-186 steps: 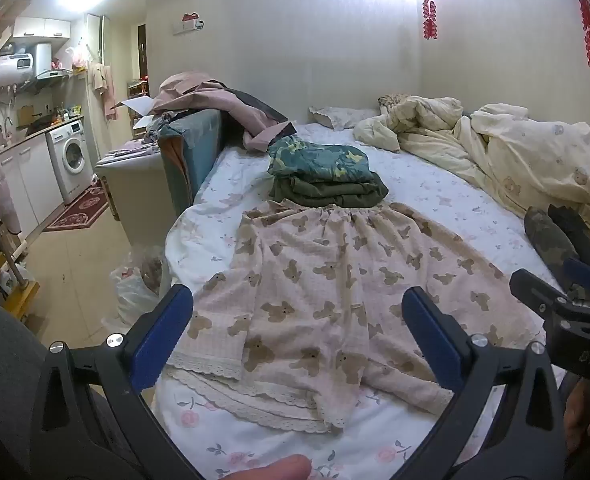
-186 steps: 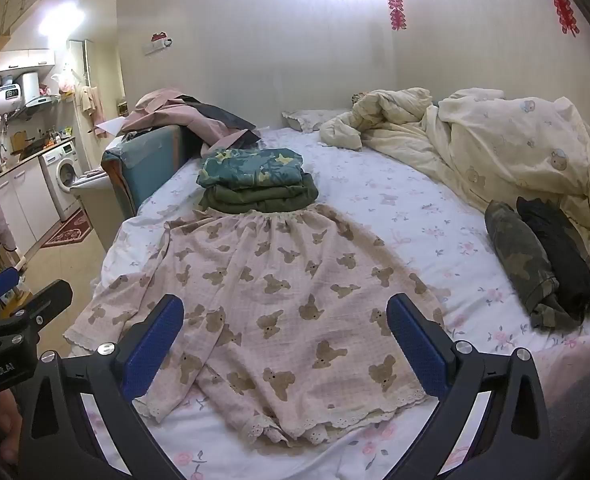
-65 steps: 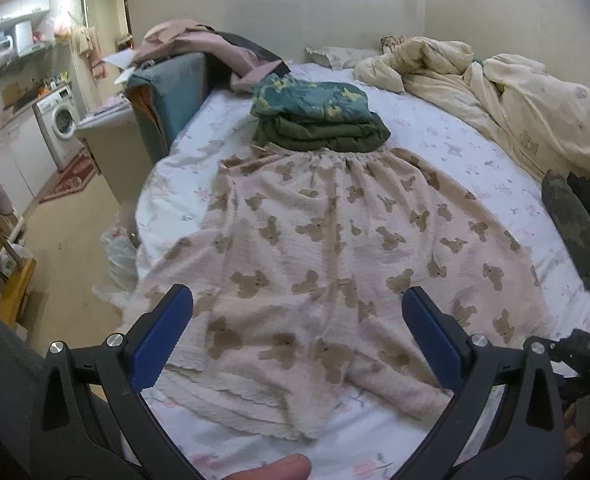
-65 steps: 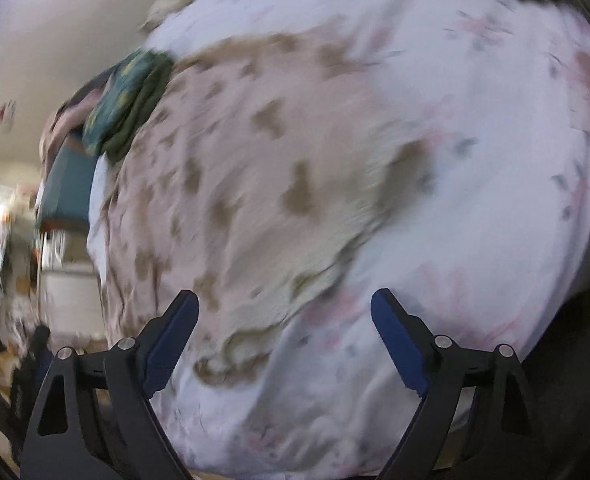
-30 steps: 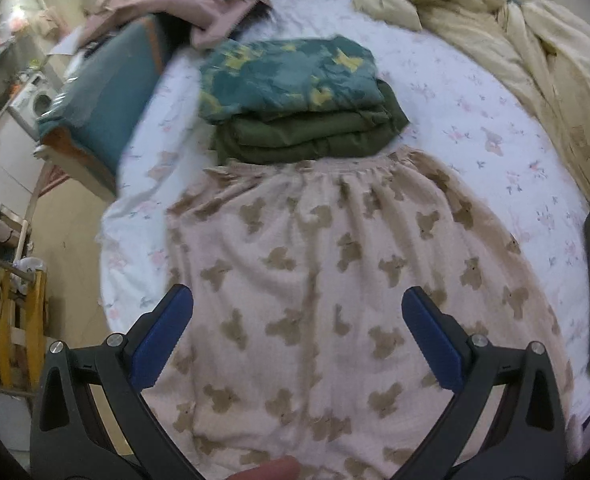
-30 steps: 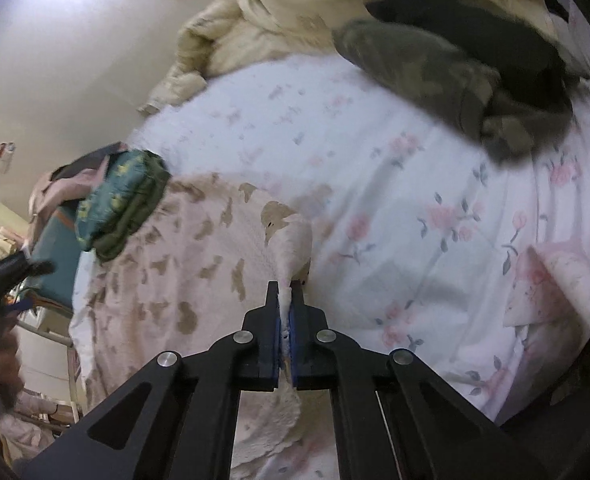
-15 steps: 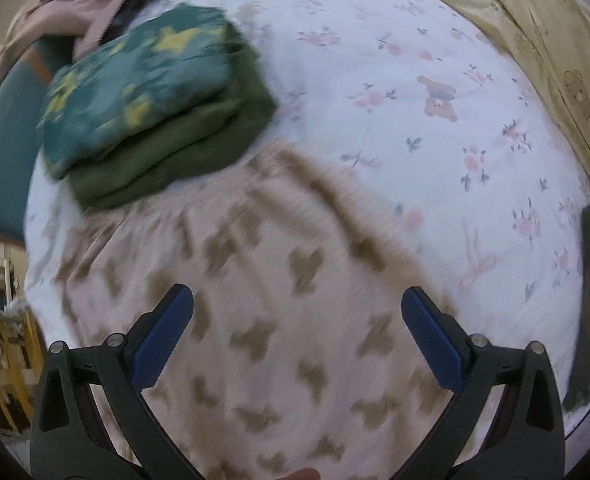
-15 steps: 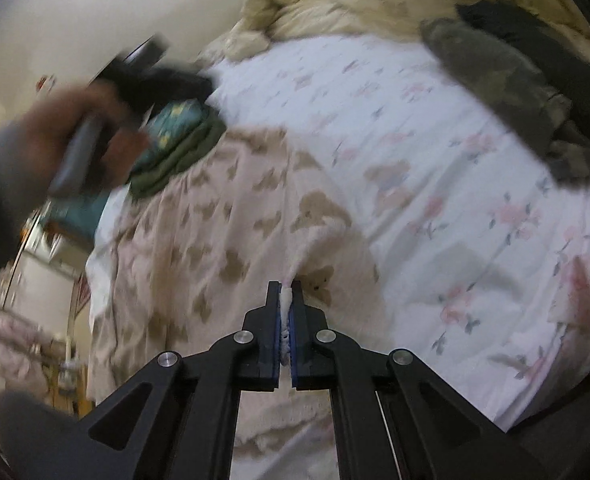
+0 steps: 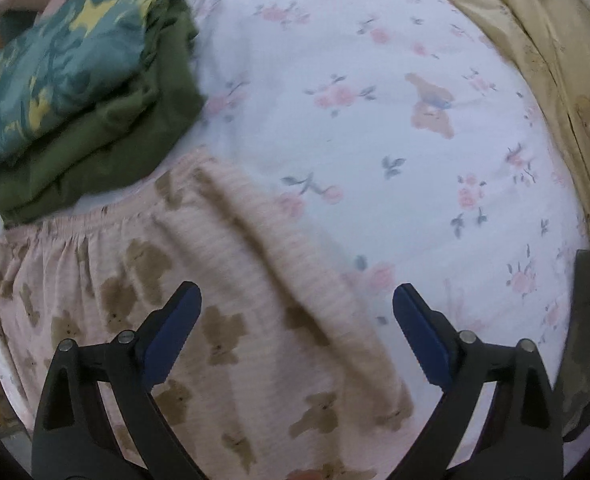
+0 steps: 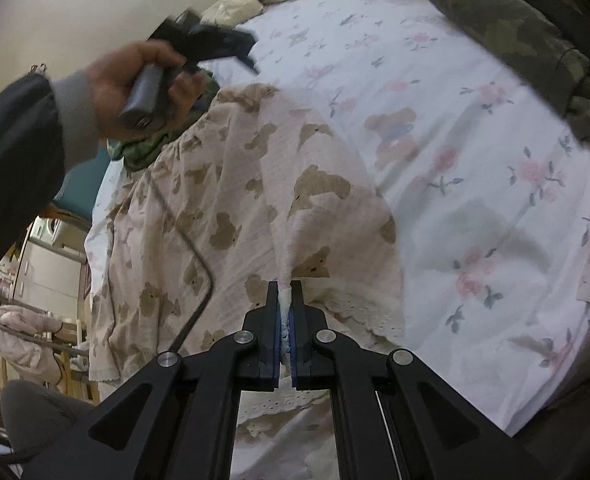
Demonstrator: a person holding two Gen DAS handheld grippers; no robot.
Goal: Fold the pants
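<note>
Left gripper (image 9: 297, 312) spread wide; right gripper (image 10: 286, 322) clamped tight.

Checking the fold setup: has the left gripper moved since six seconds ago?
Yes. The left gripper has advanced up the bear-print pants to the waistband, by the folded green stack.

A stack of folded green clothes (image 9: 83, 92) lies on the floral bedsheet (image 9: 375, 128), far left ahead of the left hand-held gripper (image 9: 295, 320). A cream duvet (image 9: 543, 60) sits far right.
</note>
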